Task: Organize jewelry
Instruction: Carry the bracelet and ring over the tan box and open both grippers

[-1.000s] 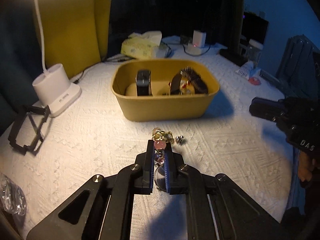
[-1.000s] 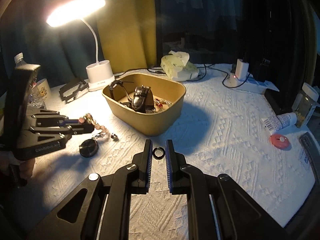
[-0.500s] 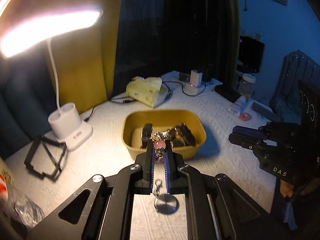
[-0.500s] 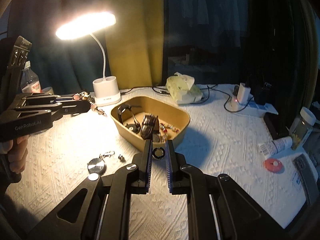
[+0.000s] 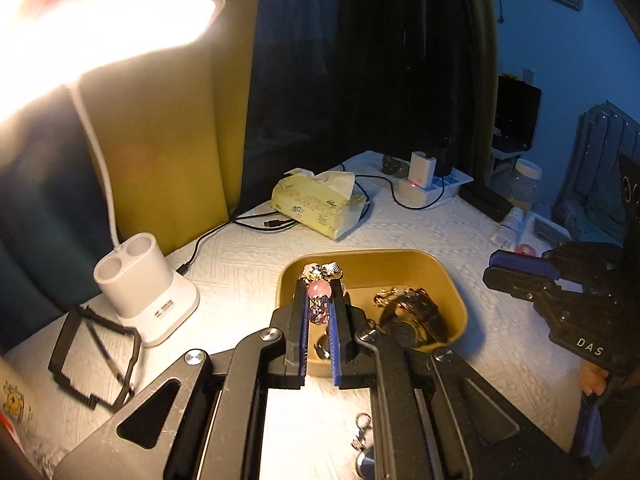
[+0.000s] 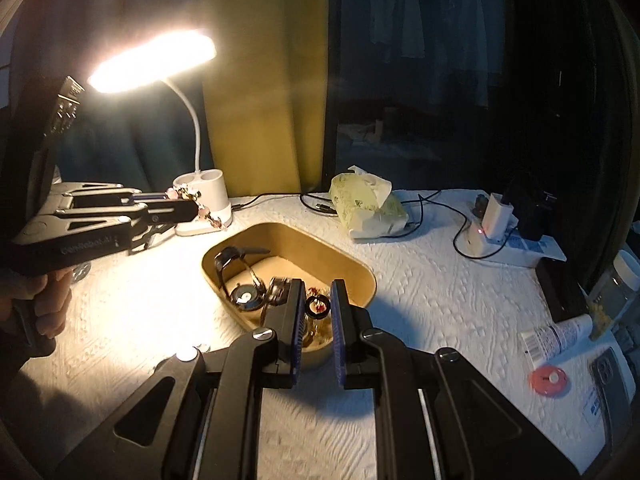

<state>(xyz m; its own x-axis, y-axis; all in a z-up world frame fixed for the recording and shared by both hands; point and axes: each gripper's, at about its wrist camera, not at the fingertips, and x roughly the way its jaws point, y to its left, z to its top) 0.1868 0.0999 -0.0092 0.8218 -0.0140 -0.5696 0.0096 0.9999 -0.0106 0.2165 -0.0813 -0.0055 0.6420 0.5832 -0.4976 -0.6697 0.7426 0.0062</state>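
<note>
The yellow tray (image 6: 362, 276) sat mid-bench, watches inside. Left gripper (image 5: 320, 292) (raised above the tray's near-left rim) pinched a beaded bracelet (image 5: 319, 290), beads lodged between its pads. Right gripper (image 6: 316, 304) clamped a small dark ring (image 6: 317, 306) over the tray's near edge.
</note>
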